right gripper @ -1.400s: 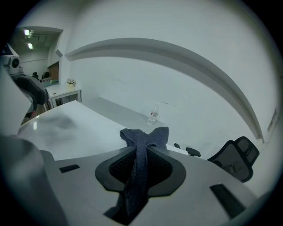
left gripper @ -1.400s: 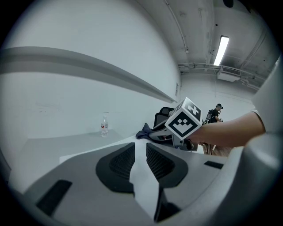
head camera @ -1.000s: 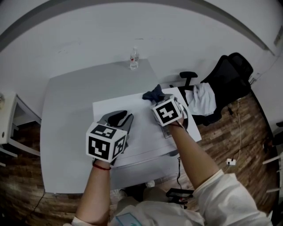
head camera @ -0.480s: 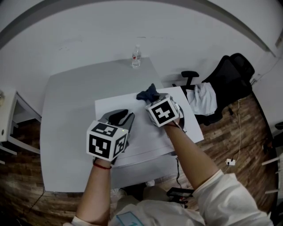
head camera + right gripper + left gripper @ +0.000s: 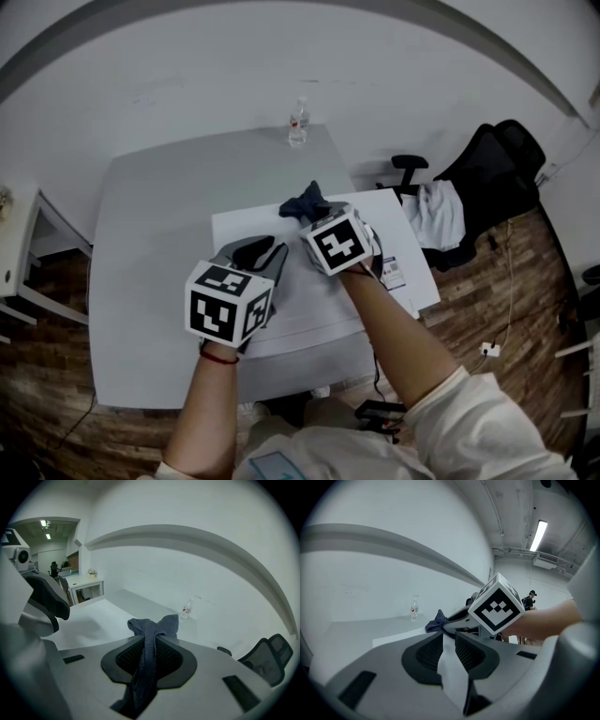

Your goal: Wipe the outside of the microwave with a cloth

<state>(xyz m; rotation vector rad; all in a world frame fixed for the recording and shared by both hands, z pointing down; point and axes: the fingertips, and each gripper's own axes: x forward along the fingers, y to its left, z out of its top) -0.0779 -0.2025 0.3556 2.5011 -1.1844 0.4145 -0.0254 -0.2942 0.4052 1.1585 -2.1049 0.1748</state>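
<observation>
The microwave shows as a white box whose top (image 5: 246,228) lies under both grippers on the grey table (image 5: 150,216). My right gripper (image 5: 314,214) is shut on a dark blue cloth (image 5: 302,202), which bunches out past its fingertips and lies against the top near the far edge. In the right gripper view the cloth (image 5: 152,630) runs down between the pads. My left gripper (image 5: 255,251) hovers over the near left part of the top, jaws apart with nothing between them; the white top (image 5: 398,637) shows through the gap.
A clear water bottle (image 5: 298,122) stands at the table's far edge. A black office chair (image 5: 487,169) with a white garment (image 5: 441,211) sits to the right. A white shelf (image 5: 14,244) stands at the left. The floor is wood.
My right gripper has slid the cloth leftwards along the far part of the microwave top. The left gripper has stayed in place.
</observation>
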